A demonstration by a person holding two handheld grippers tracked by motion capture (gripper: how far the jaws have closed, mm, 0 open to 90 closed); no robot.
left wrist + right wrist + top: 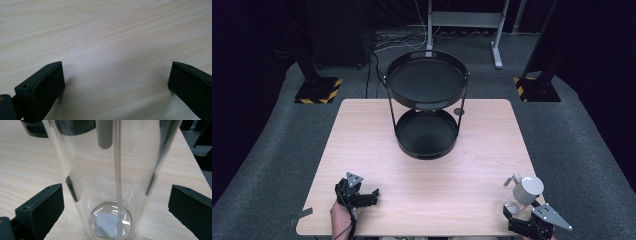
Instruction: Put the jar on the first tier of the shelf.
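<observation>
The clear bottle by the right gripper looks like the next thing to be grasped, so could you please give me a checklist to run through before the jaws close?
1. Right gripper open: ok, both jaws stand wide.
2. Clear bottle between the jaws: ok, it sits centred, with gaps on both sides.
3. Bottle upright on the table: ok, its base rests on the wood and its grey cap is on top.
4. Straw inside the bottle free: cannot tell.
5. Left gripper out of the way: ok, open over bare wood.
6. Two-tier black tray stand empty: ok, both trays look bare.
</observation>
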